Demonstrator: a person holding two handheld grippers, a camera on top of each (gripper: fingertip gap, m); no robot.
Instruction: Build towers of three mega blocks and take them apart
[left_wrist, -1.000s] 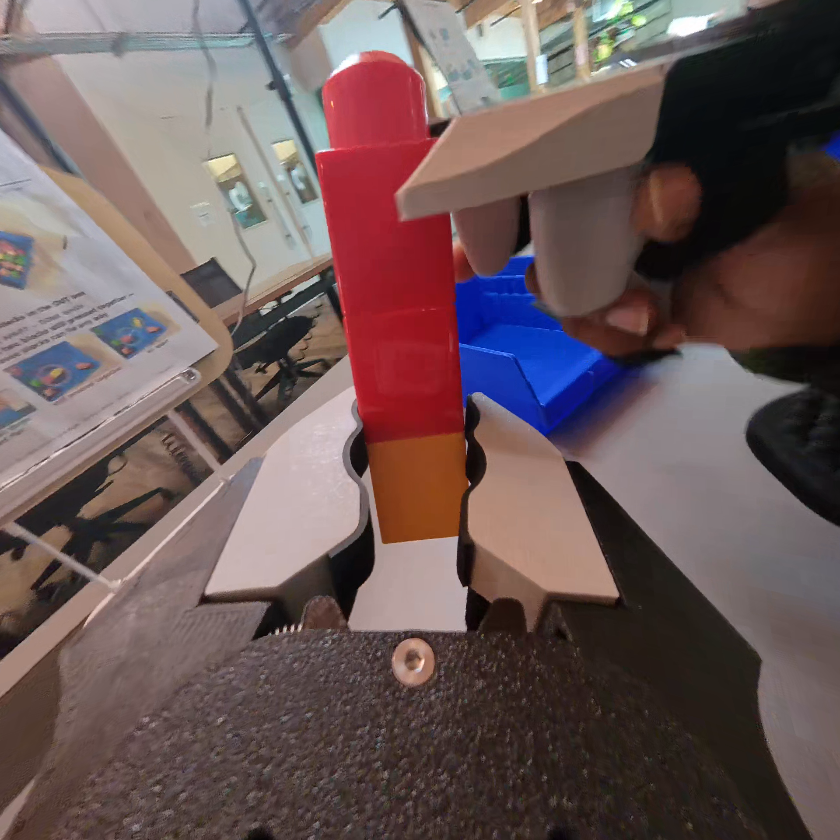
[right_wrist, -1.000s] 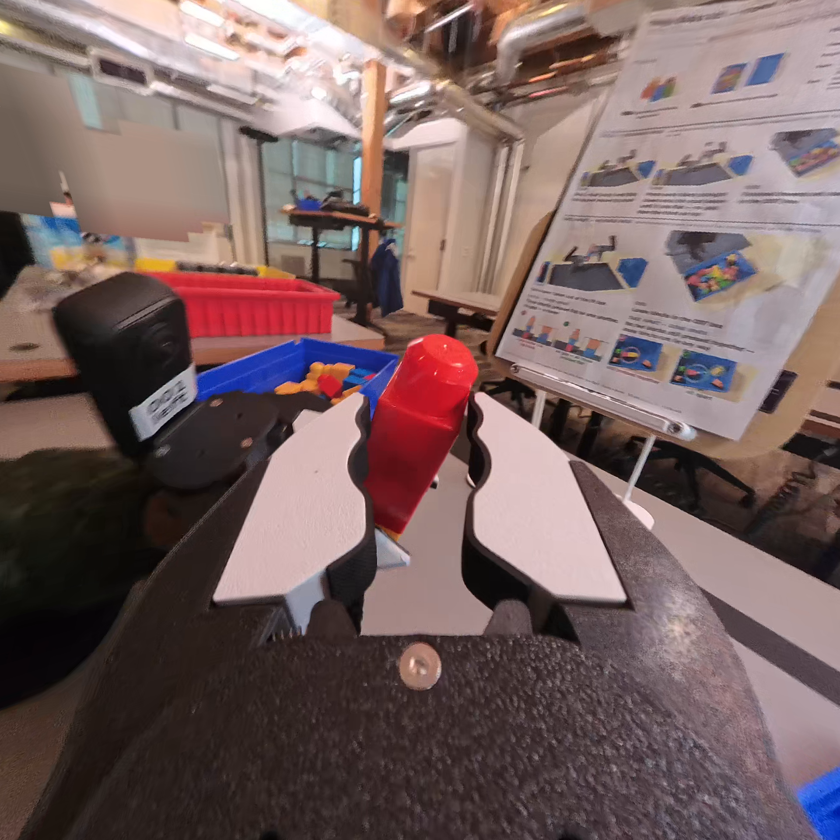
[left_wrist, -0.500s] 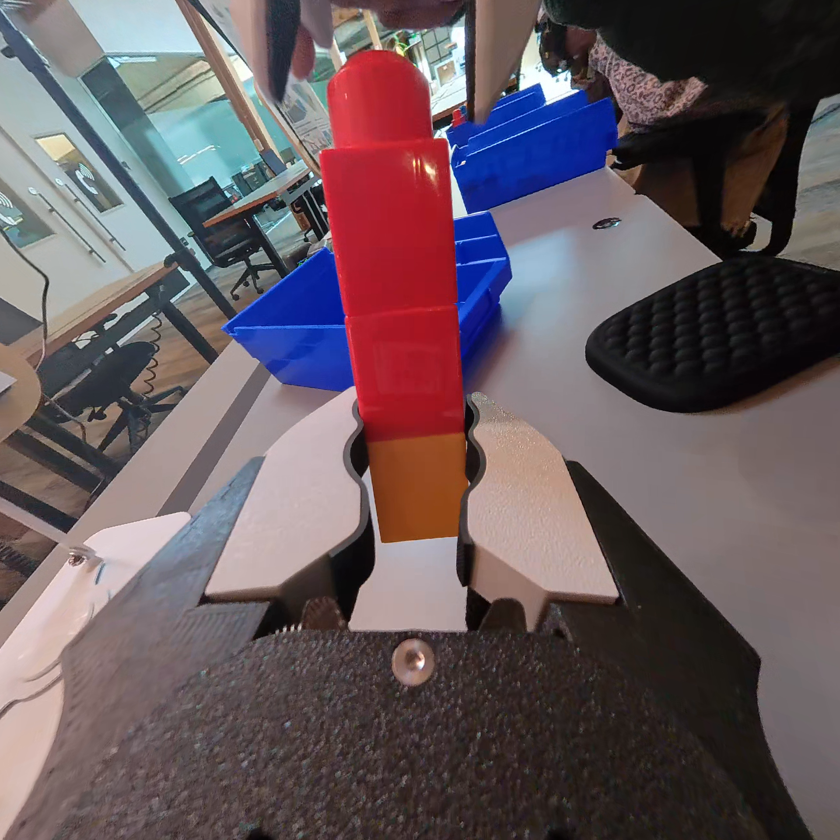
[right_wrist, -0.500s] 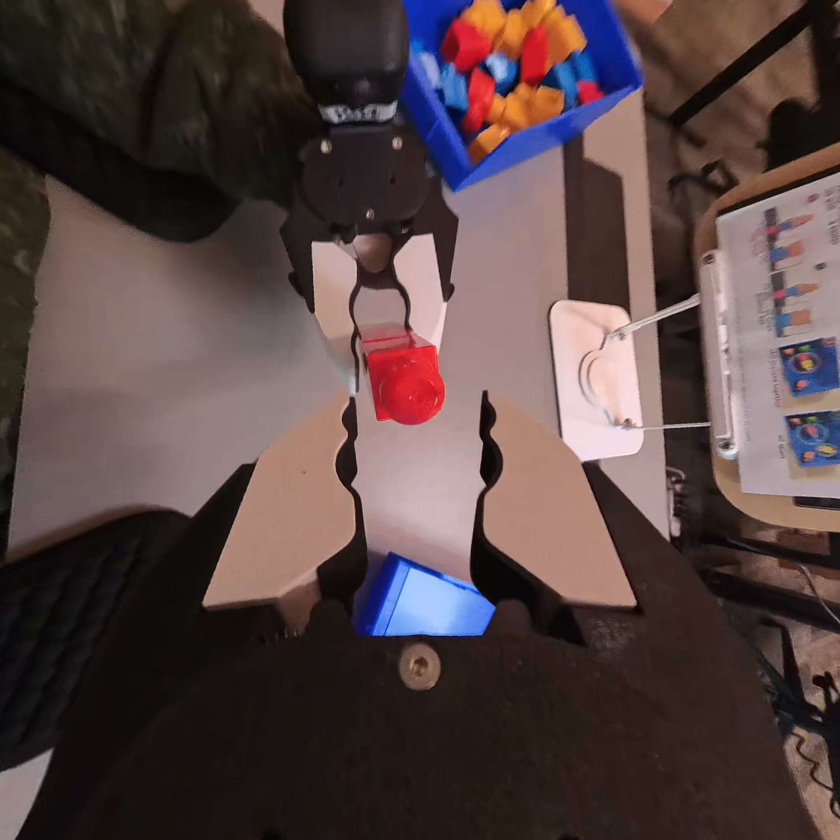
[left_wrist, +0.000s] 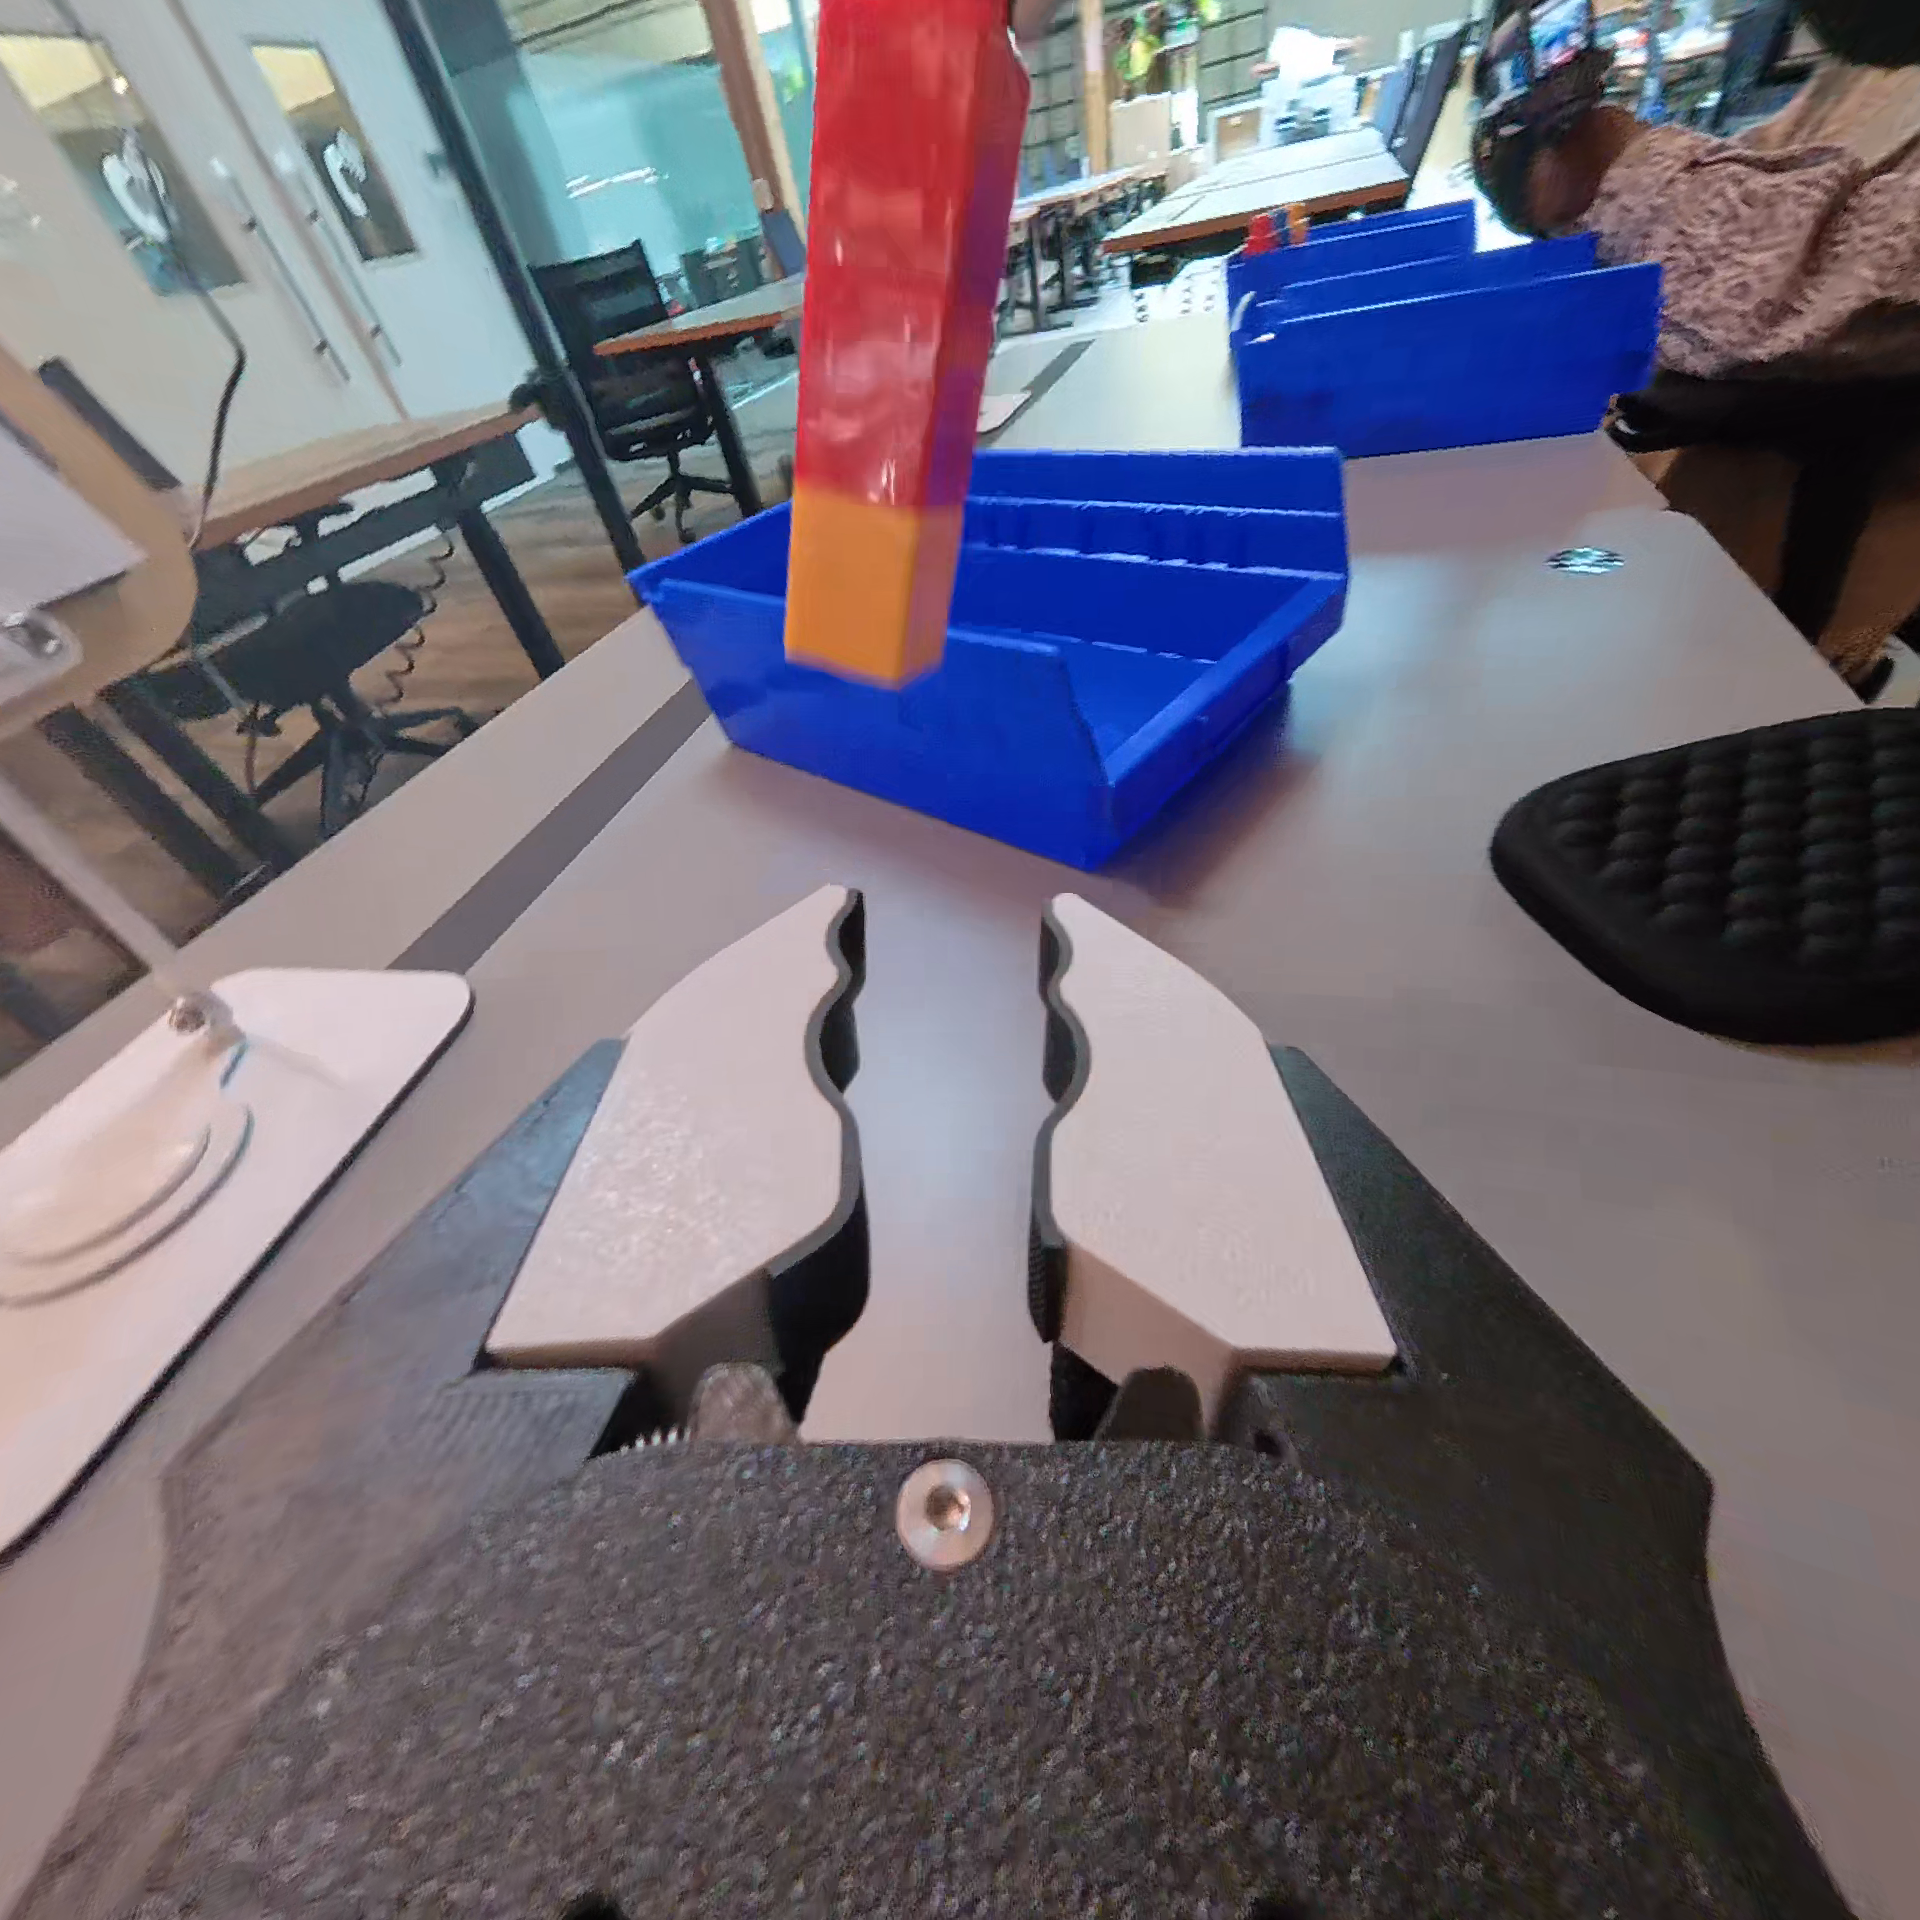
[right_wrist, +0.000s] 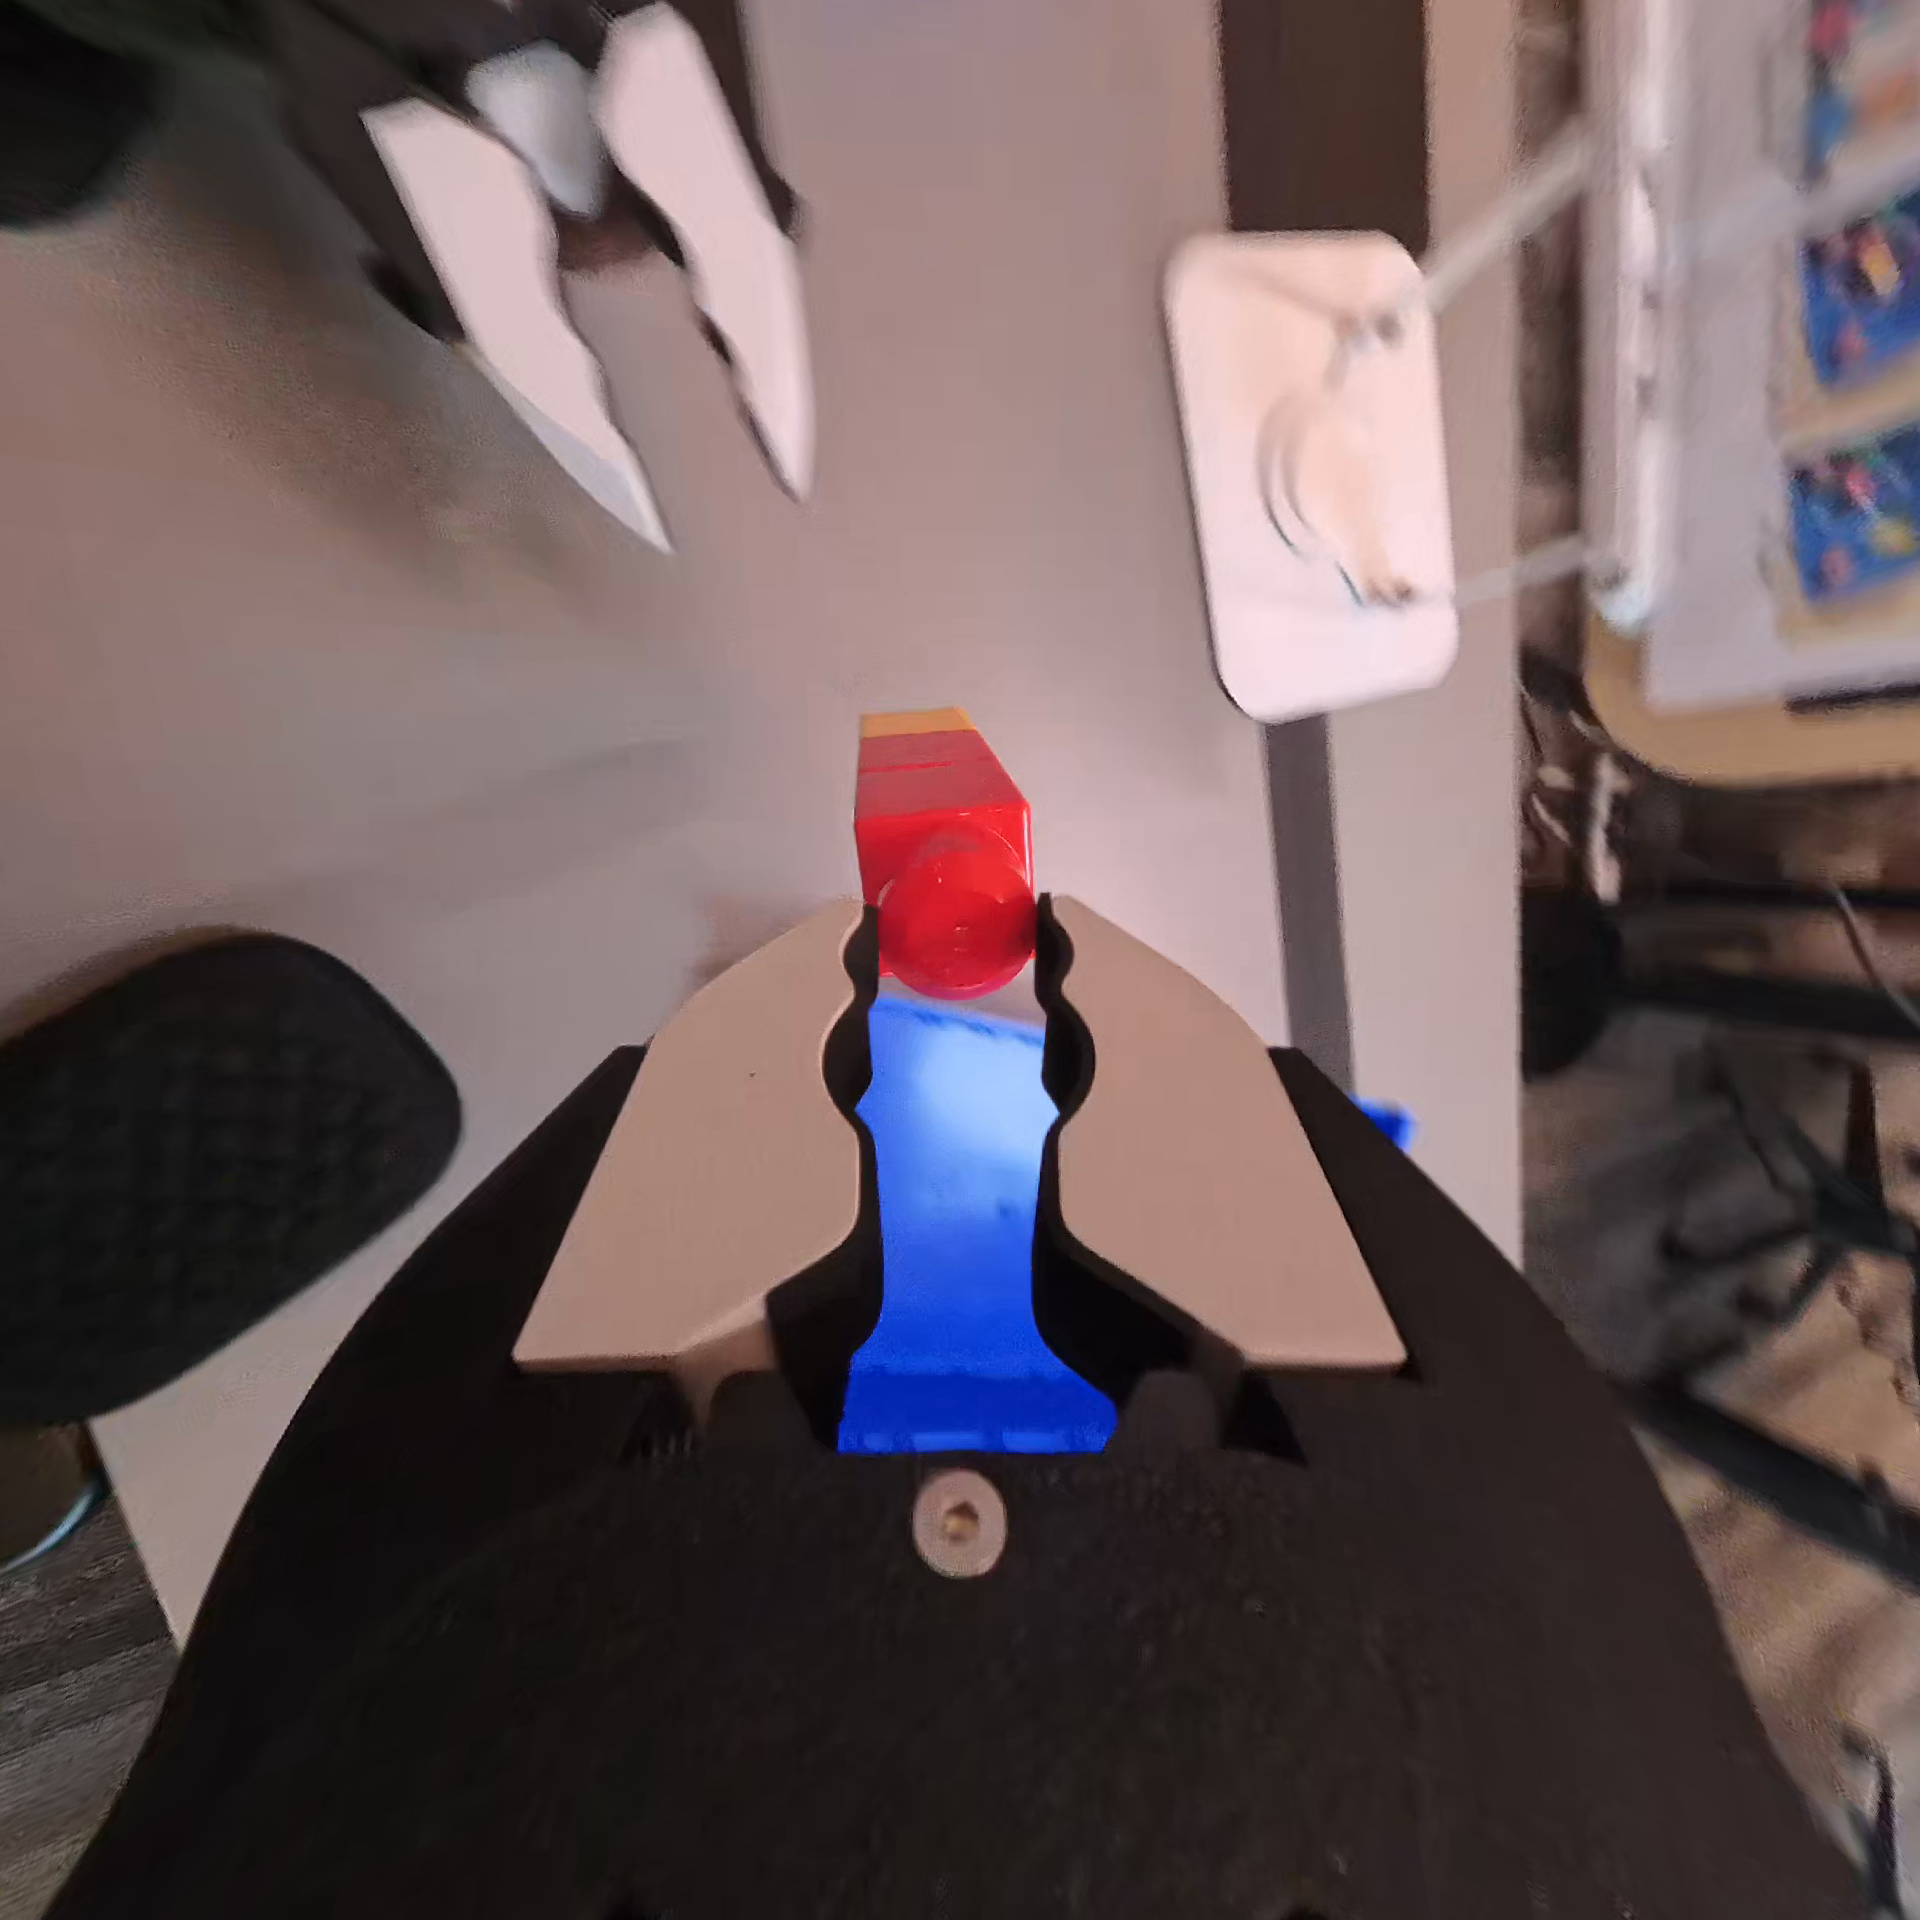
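A tower of two red blocks on an orange block (left_wrist: 894, 312) hangs in the air in front of the near blue bin (left_wrist: 1039, 727). My right gripper (right_wrist: 956, 935) points down and is shut on the round stud of the top red block (right_wrist: 951, 930), with the tower (right_wrist: 935, 769) hanging below it. My left gripper (left_wrist: 951, 935) is open and empty, low over the table and short of the tower. It also shows in the right wrist view (right_wrist: 717, 509) at the upper left, apart from the tower. The top of the tower is cut off in the left wrist view.
A black bumpy pad (left_wrist: 1714, 883) lies at the right. A white stand base (left_wrist: 208, 1091) sits at the left and holds an instruction sheet (right_wrist: 1849, 312). More blue bins (left_wrist: 1434, 343) stand farther back, beside a seated person. The table edge runs along the left. Left tips to right tips: about 15 centimetres.
My left gripper has let go of the orange block and drawn back. My right gripper has shut on the top stud and now carries the tower alone.
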